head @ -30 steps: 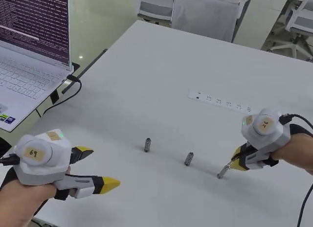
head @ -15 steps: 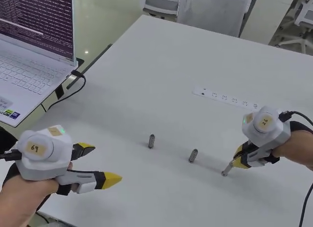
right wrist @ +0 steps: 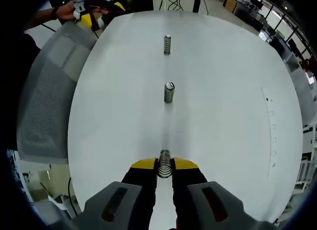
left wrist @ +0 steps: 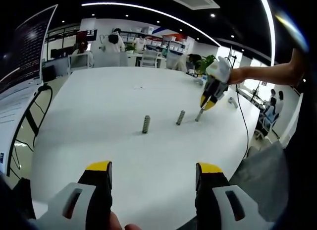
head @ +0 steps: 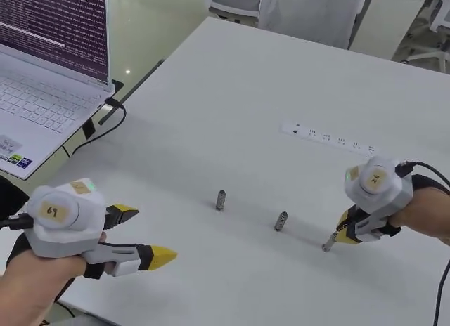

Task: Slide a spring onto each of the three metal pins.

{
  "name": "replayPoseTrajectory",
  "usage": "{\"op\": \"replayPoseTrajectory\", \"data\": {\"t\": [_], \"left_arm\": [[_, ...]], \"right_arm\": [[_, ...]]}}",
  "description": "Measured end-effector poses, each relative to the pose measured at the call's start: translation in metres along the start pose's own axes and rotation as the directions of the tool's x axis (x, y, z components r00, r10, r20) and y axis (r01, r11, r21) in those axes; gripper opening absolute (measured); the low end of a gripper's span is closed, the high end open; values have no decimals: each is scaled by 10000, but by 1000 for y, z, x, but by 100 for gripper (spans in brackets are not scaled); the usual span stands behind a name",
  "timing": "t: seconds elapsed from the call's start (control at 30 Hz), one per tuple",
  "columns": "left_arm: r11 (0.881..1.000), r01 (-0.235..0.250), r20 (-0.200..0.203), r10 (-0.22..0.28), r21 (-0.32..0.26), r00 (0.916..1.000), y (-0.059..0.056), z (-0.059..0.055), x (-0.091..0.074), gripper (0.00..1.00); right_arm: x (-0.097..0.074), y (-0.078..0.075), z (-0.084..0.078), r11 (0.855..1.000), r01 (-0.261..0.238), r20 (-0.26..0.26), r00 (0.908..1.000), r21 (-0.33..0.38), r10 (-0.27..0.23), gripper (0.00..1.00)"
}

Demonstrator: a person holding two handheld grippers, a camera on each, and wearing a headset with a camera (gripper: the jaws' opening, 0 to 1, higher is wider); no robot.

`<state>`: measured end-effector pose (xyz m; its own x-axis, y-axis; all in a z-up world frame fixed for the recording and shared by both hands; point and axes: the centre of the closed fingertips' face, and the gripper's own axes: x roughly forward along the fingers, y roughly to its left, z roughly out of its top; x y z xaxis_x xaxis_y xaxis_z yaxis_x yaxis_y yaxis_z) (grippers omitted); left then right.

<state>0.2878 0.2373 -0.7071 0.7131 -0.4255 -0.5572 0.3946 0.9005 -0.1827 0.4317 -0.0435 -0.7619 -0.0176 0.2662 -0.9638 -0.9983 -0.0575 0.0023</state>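
the third spring point(right wrist: 165, 169) sits clamped between the jaws of the right gripper point(right wrist: 161, 173), close to the table's near edge toward its right side. in the head view it leans, its lower end touching the table point(head: 232, 108) and its upper end in the closed jaws. whether a pin already runs through it cannot be told, since the coil and the jaws hide the core.

the middle spring point(right wrist: 169, 92) stands upright and free, with a bright metal tip at its top. i judge it is already seated on its pin. the far spring point(right wrist: 167, 44) also stands upright and looks seated too. the three form one row along the near edge, well apart from one another.

so two of three look done. the last is in hand and needs seating or standing up before release.

the left gripper point(head: 148, 234) hovers near the near left corner with its jaws spread wide and nothing between them.

count: three springs, and two grippers. the pins cannot be counted apart from their coils. one white power strip point(head: 330, 139) lies further back toward the right edge, and one open laptop point(head: 42, 73) stands beyond the left edge.
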Motion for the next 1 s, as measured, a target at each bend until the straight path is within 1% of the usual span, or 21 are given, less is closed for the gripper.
{"op": "replayPoseTrajectory", "data": {"t": [0.1,0.37,0.6,0.73,0.8,1.0], "left_arm": [[10000,-15,-6,15,-29,10000,0,0,0,64],[10000,-58,-13,58,-55,10000,3,-1,-2,65],[9999,-84,-2,84,-79,10000,5,-1,-2,65],[9999,-90,-15,90,-62,10000,7,0,-2,65],[9999,-95,-23,94,-58,10000,9,0,-2,64],[10000,-69,-54,69,-49,10000,8,0,-1,64]], "right_arm": [[4,-1,0,10000,-18,-65,10000,-11,18,9],[15,1,-4,9997,-133,-356,9993,-181,127,9],[26,1,-6,9999,-146,-414,9990,-79,142,9],[30,-3,-7,10000,-60,-411,9991,20,61,9],[31,-3,-7,10000,-49,-418,9991,46,50,9],[32,-4,-7,10000,-16,-401,9992,74,19,9]]}}
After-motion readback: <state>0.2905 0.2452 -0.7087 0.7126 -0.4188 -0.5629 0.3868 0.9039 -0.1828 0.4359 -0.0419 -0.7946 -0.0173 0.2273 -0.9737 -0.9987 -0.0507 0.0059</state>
